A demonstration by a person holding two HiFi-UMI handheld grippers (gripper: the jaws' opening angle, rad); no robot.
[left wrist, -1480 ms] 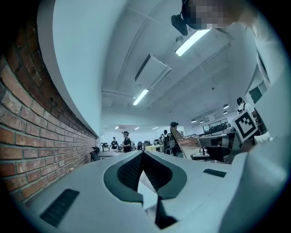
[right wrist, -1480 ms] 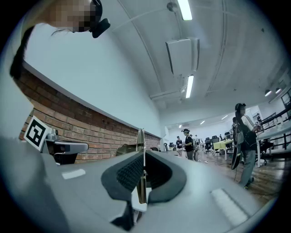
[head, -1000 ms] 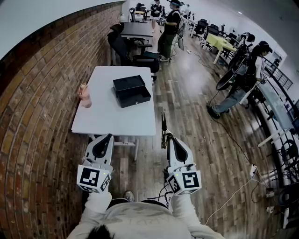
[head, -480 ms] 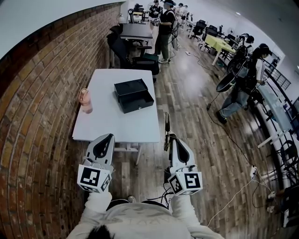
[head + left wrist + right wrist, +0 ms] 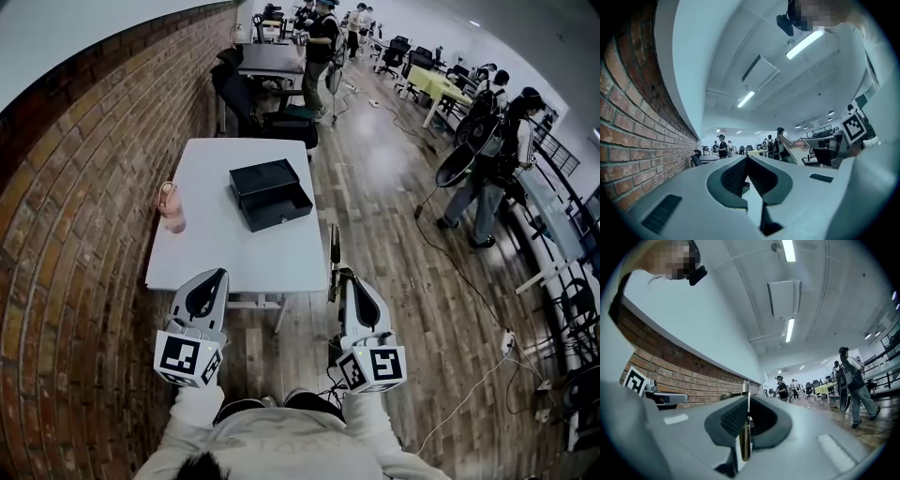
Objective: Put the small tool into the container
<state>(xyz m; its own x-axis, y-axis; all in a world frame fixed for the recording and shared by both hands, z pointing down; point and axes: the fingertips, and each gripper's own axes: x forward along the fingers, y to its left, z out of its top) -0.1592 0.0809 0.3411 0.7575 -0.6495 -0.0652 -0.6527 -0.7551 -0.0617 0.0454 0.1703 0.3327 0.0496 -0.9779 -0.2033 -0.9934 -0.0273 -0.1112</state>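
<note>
An open black box [image 5: 271,193], the container, stands on the white table [image 5: 211,253] ahead of me. Both grippers hang in front of the table's near edge, above the wooden floor. My right gripper [image 5: 340,276] is shut on a slim, dark small tool [image 5: 332,251] that sticks out past the fingertips toward the table's right corner. In the right gripper view the tool [image 5: 746,441] runs upright between the closed pads of that gripper [image 5: 748,400]. My left gripper [image 5: 218,275] is shut and holds nothing; its pads meet at the tip [image 5: 747,157].
A pink bottle [image 5: 172,207] stands at the table's left edge. A brick wall [image 5: 66,216] runs along the left. Beyond the table are a dark desk [image 5: 272,60] and chairs. Several people [image 5: 492,159] stand at the right and far back. A cable [image 5: 469,281] trails over the floor.
The table and box have drawn slightly nearer in view. Both grippers keep their places and stay shut. People in the background have shifted.
</note>
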